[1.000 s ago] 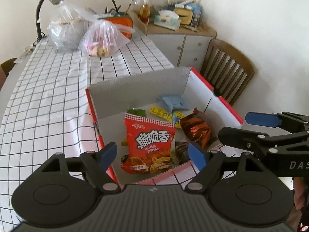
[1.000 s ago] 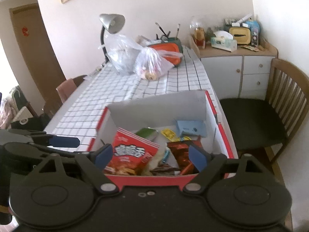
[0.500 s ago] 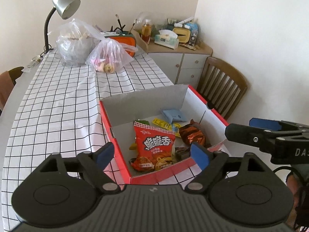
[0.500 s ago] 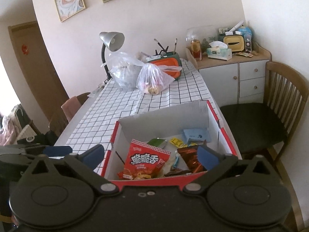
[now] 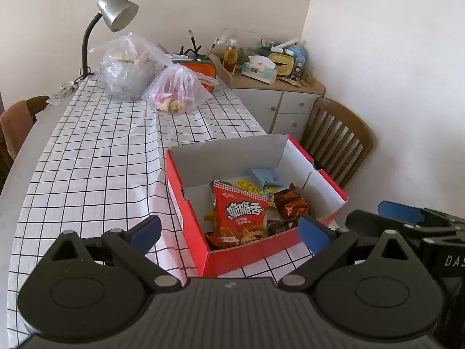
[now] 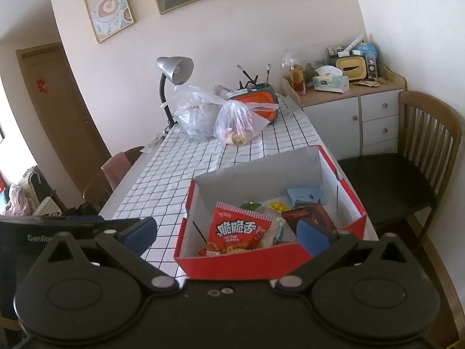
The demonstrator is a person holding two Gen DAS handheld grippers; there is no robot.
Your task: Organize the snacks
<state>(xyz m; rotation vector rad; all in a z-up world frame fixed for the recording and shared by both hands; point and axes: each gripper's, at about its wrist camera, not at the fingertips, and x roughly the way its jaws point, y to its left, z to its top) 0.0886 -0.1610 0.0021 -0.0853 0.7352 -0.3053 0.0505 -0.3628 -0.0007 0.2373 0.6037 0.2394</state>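
Observation:
A red cardboard box (image 5: 186, 203) (image 6: 232, 261) stands open on the checked tablecloth (image 5: 101, 145) near the table's right edge. Inside lie a red chip bag (image 5: 239, 218) (image 6: 238, 229), a brown foil snack (image 5: 290, 205), a blue packet (image 5: 266, 176) and yellow packets (image 5: 247, 186). My left gripper (image 5: 229, 231) hovers in front of the box, its jaws opening, nothing between them. My right gripper (image 6: 226, 232) stands open and empty before the box's near wall. Its blue-tipped finger (image 5: 401, 212) shows at the right of the left wrist view.
Two clear plastic bags (image 5: 128, 67) (image 5: 177, 93), a desk lamp (image 5: 116, 14) and an orange container (image 5: 197, 68) sit at the table's far end. A wooden chair (image 5: 337, 139) and a cluttered cabinet (image 5: 279, 99) stand to the right of the table.
Both grippers have drawn back and slightly up from the box, which now looks smaller and farther off. Both pairs of jaws have spread wider.

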